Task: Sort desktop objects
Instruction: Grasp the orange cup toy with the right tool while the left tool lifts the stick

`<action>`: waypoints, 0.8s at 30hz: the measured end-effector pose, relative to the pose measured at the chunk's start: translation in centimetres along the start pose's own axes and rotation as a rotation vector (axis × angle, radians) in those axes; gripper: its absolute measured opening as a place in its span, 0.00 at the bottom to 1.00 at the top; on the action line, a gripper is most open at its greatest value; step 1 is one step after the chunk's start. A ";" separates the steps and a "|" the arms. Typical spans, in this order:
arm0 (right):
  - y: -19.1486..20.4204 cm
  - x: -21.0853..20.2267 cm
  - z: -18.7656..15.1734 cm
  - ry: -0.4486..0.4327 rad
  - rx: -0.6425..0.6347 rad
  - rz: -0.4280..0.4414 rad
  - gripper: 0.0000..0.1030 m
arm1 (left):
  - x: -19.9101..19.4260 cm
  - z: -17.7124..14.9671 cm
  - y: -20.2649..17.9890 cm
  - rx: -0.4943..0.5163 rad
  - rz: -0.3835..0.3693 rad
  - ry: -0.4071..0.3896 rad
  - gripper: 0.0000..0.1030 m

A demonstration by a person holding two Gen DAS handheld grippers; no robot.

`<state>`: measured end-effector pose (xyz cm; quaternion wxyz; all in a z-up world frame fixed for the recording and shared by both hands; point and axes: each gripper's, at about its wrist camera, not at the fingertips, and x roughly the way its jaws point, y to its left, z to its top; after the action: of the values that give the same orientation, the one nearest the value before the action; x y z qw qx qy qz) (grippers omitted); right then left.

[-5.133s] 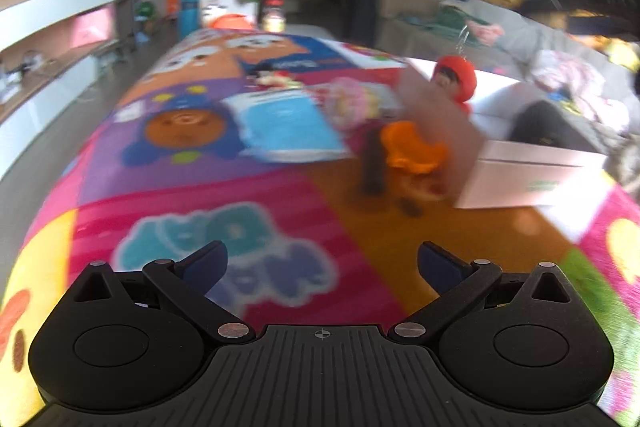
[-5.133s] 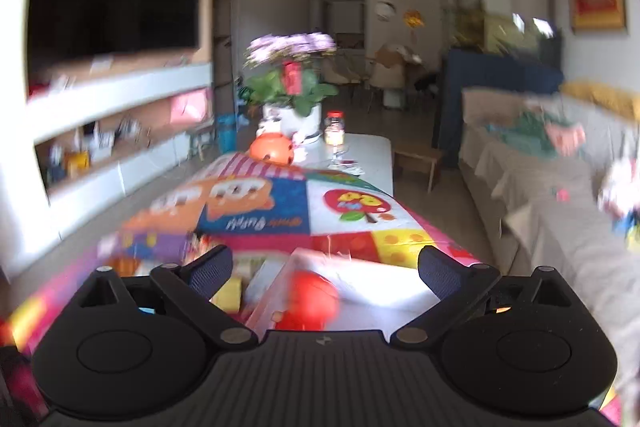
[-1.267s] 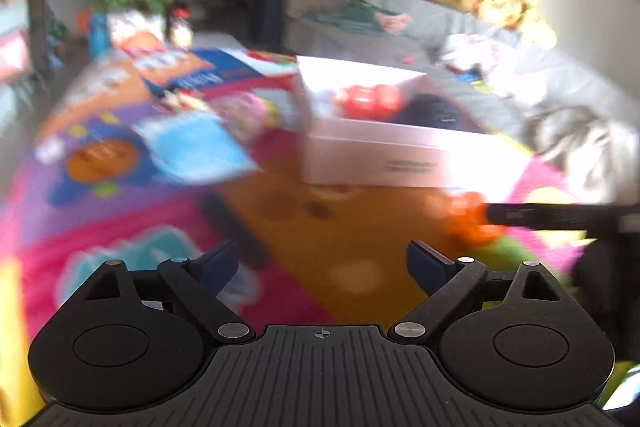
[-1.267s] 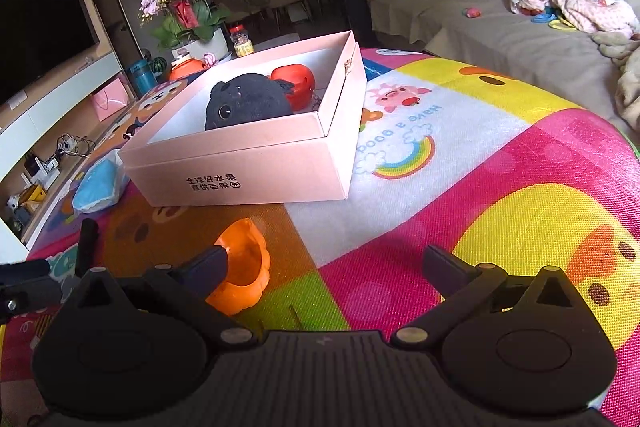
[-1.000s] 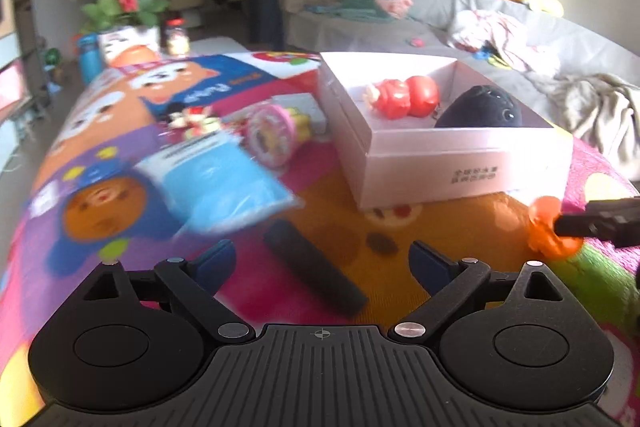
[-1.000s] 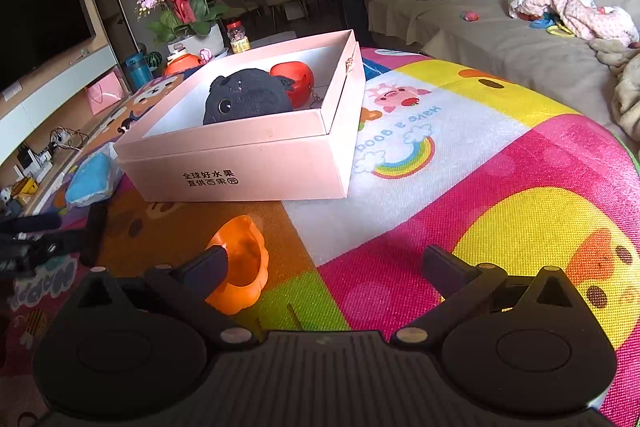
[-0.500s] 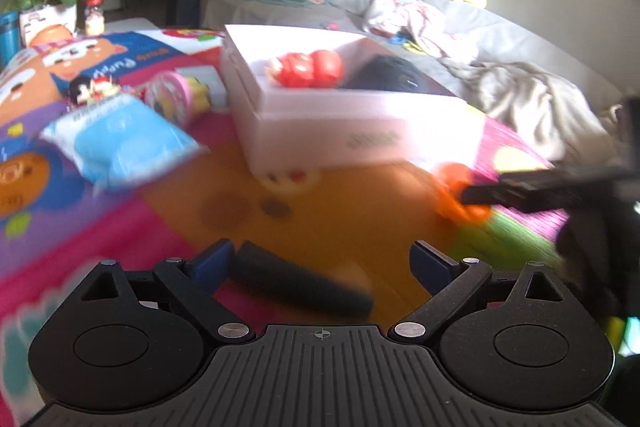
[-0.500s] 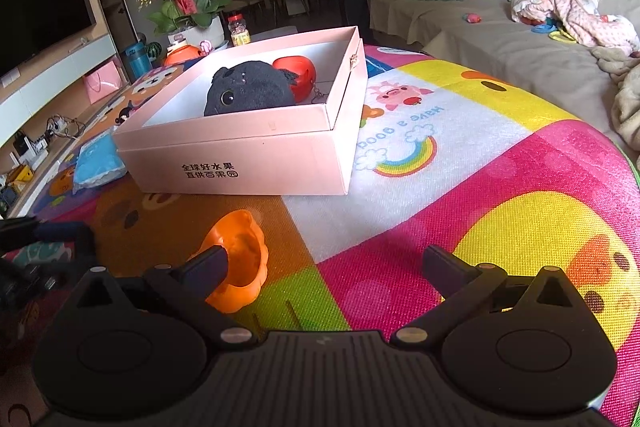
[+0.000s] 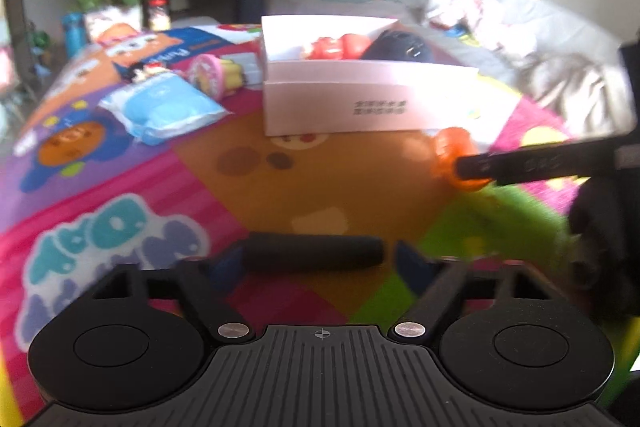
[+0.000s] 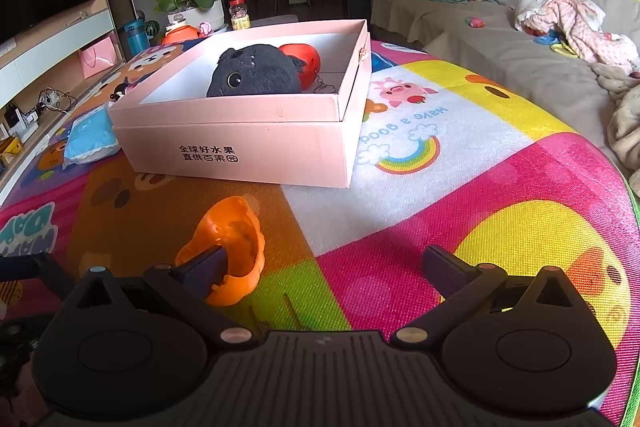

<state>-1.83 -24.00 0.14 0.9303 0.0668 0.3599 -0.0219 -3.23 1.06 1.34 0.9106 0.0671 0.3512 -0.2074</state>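
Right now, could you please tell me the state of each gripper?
Left gripper: open around the black cylinder.
Right gripper: open, one finger inside the orange toy.

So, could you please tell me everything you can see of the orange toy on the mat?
The orange toy looks like glossy moulded plastic, a hollow, cup-like shell with a lobed rim, its opening facing the right wrist camera. It lies on the play mat, in front of the pink box and apart from it. The open right hand-held gripper has its left finger reaching into the hollow; contact cannot be confirmed.
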 end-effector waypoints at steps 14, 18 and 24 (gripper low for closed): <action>6.3 -0.6 0.4 0.006 -0.303 0.091 0.87 | -2.3 -2.0 1.0 -0.051 0.057 -0.005 0.78; 5.5 -0.2 0.8 0.067 -0.252 0.111 0.54 | -2.8 -2.5 1.1 -0.066 0.067 -0.010 0.81; 4.8 -2.4 0.1 0.119 -0.248 0.129 0.48 | -2.3 -2.2 0.9 -0.076 0.085 -0.027 0.77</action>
<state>-3.13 -19.26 2.38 0.9080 -0.0245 0.4092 0.0866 -5.77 3.27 1.22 0.9251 0.0443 0.3435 -0.1560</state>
